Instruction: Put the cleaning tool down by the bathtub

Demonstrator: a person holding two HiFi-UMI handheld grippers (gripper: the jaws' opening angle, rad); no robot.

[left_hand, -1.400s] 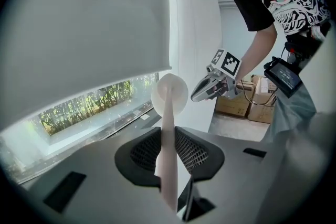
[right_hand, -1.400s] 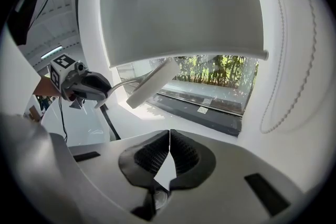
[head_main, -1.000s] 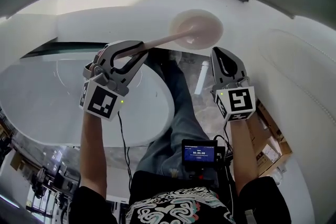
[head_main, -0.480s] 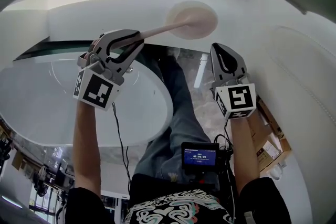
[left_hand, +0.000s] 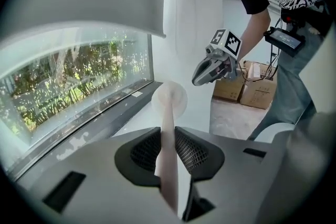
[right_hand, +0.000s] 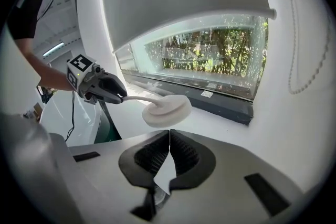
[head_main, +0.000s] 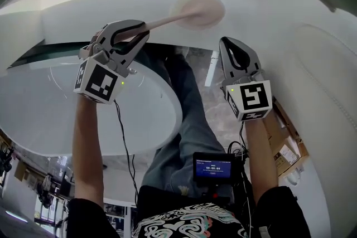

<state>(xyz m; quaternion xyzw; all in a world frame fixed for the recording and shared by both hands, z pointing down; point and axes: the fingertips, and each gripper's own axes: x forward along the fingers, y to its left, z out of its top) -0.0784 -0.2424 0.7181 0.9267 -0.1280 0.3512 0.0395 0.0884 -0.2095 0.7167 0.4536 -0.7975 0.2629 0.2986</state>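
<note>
Gripping the cleaning tool point(head_main: 196, 10) by its thin pale handle in the left gripper point(head_main: 139, 33), with the jaws pressing on the handle from both sides and the handle running straight out between them. Reaching forward and to the right, carrying the round white pad at the far end over the white ledge point(head_main: 100, 11) below the window point(right_hand: 210, 60). Sitting low over that ledge, perhaps touching it; not possible to tell which from these views. Keeping the pad beyond the far edge of the bathtub point(head_main: 175, 111), with the tub's white oval rim lying under and behind the left forearm.

Holding the right gripper point(head_main: 226, 47) well apart from the tool, off to the right and nearer the body, over the mottled floor point(head_main: 215, 111) beside the tub. Showing its jaws pressed together with nothing between them. Pointing toward the ledge and window, with the pad and the left gripper in plain sight ahead of it.

Standing close against the tub in blue jeans point(head_main: 189, 131), wearing a small lit screen point(head_main: 212, 163) at the waist, with cables trailing down from both grippers. Leaving cardboard boxes point(left_hand: 247, 94) on the floor behind, near the right leg.
</note>
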